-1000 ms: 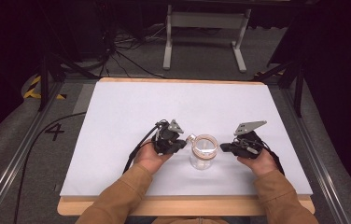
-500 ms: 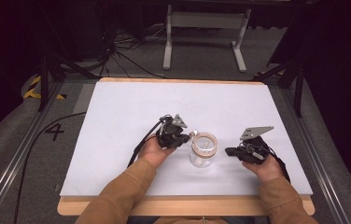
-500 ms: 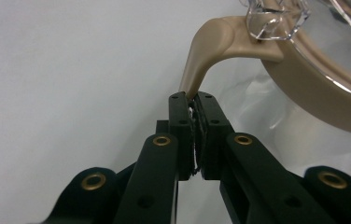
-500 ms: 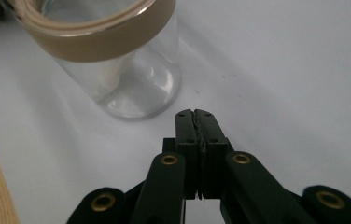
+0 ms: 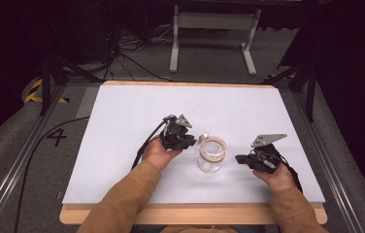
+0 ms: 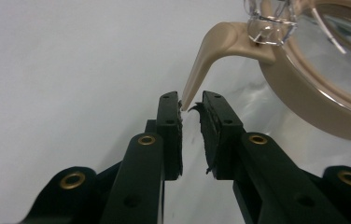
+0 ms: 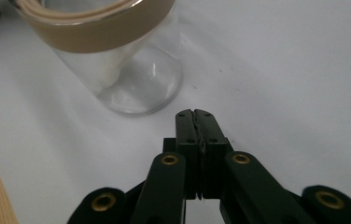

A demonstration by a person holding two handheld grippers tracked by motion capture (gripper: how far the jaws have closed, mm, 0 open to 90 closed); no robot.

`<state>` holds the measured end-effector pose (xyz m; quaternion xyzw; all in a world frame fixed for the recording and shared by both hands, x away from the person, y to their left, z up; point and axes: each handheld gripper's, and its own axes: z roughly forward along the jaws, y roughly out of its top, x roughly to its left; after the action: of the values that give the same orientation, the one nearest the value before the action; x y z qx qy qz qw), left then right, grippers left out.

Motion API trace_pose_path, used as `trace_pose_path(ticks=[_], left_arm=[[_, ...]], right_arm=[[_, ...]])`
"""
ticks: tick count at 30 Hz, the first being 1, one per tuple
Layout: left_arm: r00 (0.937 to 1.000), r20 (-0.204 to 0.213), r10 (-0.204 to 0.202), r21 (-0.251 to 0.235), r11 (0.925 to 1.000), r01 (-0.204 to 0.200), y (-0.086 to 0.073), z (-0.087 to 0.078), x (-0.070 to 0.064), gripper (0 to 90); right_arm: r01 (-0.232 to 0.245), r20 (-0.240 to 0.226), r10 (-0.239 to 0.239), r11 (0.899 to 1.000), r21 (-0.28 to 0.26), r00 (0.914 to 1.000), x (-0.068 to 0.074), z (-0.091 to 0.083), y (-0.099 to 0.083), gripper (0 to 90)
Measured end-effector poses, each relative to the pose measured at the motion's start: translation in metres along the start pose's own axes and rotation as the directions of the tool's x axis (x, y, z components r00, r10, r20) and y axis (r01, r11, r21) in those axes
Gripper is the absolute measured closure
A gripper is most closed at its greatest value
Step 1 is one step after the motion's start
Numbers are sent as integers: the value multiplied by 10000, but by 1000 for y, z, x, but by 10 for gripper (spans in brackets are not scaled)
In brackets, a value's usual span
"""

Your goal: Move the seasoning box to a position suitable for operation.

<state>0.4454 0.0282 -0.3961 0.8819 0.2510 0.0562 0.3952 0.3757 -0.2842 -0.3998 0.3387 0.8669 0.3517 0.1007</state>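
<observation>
Standing upright, jar (image 5: 210,156), clasp lever (image 6: 206,56) toward left gripper (image 6: 190,106)

This looks like a lab or test room, not a home. A big white counter (image 5: 122,121) with a wooden edge stands in the middle of a dark room. Metal rails (image 5: 20,160) run along both sides of it on the grey floor (image 5: 209,63). A number 4 (image 5: 57,137) is marked on the floor near the left rail. Black cables (image 5: 127,58) lie in a tangle behind the counter, close to a grey metal stand (image 5: 213,22). Yellow and black tape (image 5: 37,90) is stuck on the floor at the left. The walls are too dark to see.
</observation>
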Motion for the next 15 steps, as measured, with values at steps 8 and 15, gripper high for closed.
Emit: trace_pose_path(ticks=[8, 15], left_arm=[[9997, -54, -240, 16, 9997, 240, -9, -25, 4, 842], [9985, -58, -545, 34, 9985, 545, -18, -35, 10, 870]], right_arm=[[297, -225, -295, 9995, 115, 9993, 2, 22, 10, 894], [270, -335, -258, 9991, 342, 9991, -1, 36, 13, 893]])
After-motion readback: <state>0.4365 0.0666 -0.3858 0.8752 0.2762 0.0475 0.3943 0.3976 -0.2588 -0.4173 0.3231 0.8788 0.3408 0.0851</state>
